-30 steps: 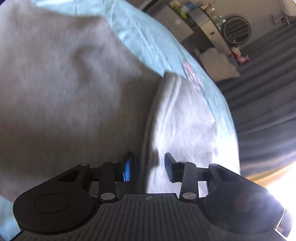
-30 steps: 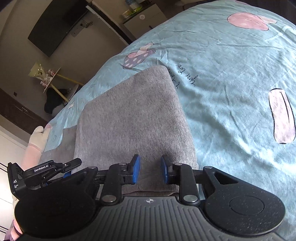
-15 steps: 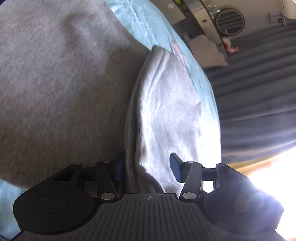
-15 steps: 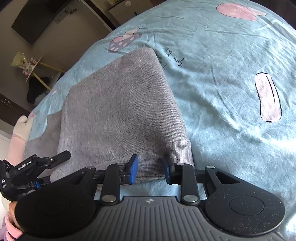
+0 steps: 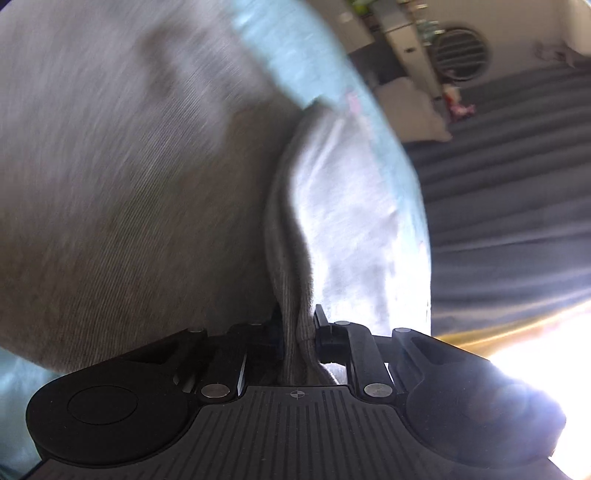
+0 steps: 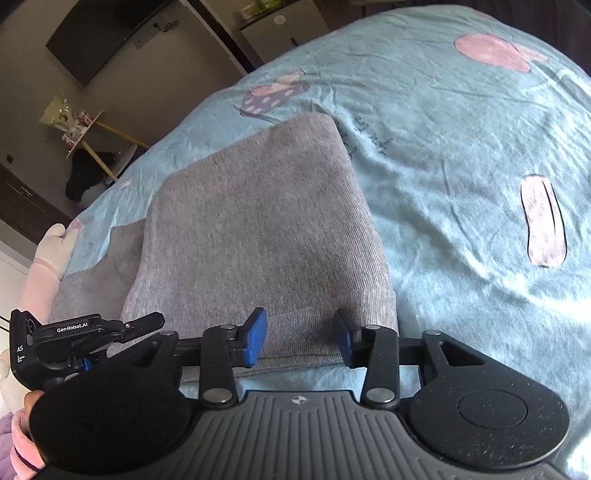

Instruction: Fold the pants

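Bedroom scene; pale blue bedsheet (image 6: 461, 122) fills the upper right of the right wrist view, grey pants (image 6: 255, 229) folded at centre. My left gripper (image 5: 298, 325) is clenched on a ribbed pants edge; a second ago it was spread. Right gripper (image 6: 300, 334) stands spread astride the near hem, wider than before. Next I'd close it squarely, then lift both evenly.

We see a bed under a light-blue sheet (image 6: 461, 155) printed with pink shapes. Beyond it a dark television (image 6: 107, 33) hangs on a beige wall. In the left view, grey curtains (image 5: 509, 192) hang beside a round vent (image 5: 460, 55), with bright glare below.
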`<move>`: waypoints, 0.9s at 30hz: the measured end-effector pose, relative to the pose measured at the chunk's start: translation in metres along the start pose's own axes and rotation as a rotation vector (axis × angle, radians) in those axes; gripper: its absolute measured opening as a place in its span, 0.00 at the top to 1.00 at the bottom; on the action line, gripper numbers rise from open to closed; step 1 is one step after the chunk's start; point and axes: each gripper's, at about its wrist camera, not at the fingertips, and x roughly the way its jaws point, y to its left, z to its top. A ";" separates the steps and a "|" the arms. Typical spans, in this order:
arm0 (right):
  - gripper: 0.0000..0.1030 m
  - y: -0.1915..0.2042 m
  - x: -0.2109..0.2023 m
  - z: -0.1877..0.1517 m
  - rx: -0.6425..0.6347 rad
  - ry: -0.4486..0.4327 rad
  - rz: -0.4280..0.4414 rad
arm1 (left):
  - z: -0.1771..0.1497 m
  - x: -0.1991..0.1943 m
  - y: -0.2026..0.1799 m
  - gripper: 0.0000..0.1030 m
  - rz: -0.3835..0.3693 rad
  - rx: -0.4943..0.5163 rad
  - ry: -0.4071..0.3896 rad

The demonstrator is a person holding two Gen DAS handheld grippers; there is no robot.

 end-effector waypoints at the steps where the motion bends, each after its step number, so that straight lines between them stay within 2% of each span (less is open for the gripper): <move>1: 0.55 0.002 -0.003 0.001 -0.005 -0.025 -0.002 | -0.001 -0.008 -0.009 0.86 -0.004 0.041 -0.031; 4: 0.55 0.002 -0.004 0.004 -0.016 -0.067 -0.011 | -0.005 -0.026 -0.028 0.86 0.019 0.154 -0.095; 6: 0.57 0.002 0.003 0.005 -0.027 -0.053 -0.054 | -0.010 -0.027 -0.034 0.85 0.092 0.260 -0.105; 7: 0.57 0.002 0.009 0.005 -0.030 -0.035 -0.074 | -0.012 -0.021 -0.034 0.84 0.131 0.304 -0.083; 9: 0.60 0.003 0.018 0.006 -0.035 -0.011 -0.121 | -0.013 -0.008 -0.027 0.81 0.203 0.298 -0.032; 11: 0.60 0.004 0.023 0.007 -0.046 -0.007 -0.136 | -0.007 -0.003 -0.020 0.74 0.234 0.271 -0.035; 12: 0.60 0.005 0.025 0.007 -0.054 -0.009 -0.142 | -0.003 -0.005 -0.018 0.72 0.228 0.258 -0.061; 14: 0.60 0.006 0.028 0.004 -0.069 -0.010 -0.144 | 0.010 -0.007 -0.022 0.55 0.222 0.253 -0.125; 16: 0.59 0.005 0.030 0.003 -0.070 -0.012 -0.140 | 0.024 -0.003 -0.024 0.50 0.215 0.241 -0.172; 20: 0.59 0.001 0.035 0.004 -0.050 0.003 -0.126 | 0.056 0.022 -0.017 0.51 0.187 0.148 -0.135; 24: 0.59 0.000 0.036 0.003 -0.044 0.001 -0.119 | 0.070 0.047 -0.003 0.51 0.111 0.029 -0.102; 25: 0.59 -0.001 0.036 0.003 -0.043 0.000 -0.118 | 0.073 0.050 -0.003 0.57 0.099 0.023 -0.103; 26: 0.59 -0.001 0.037 0.003 -0.043 0.000 -0.117 | 0.075 0.052 -0.005 0.68 0.092 0.034 -0.104; 27: 0.58 -0.001 0.037 0.003 -0.041 0.001 -0.115 | 0.076 0.053 -0.008 0.72 0.093 0.047 -0.100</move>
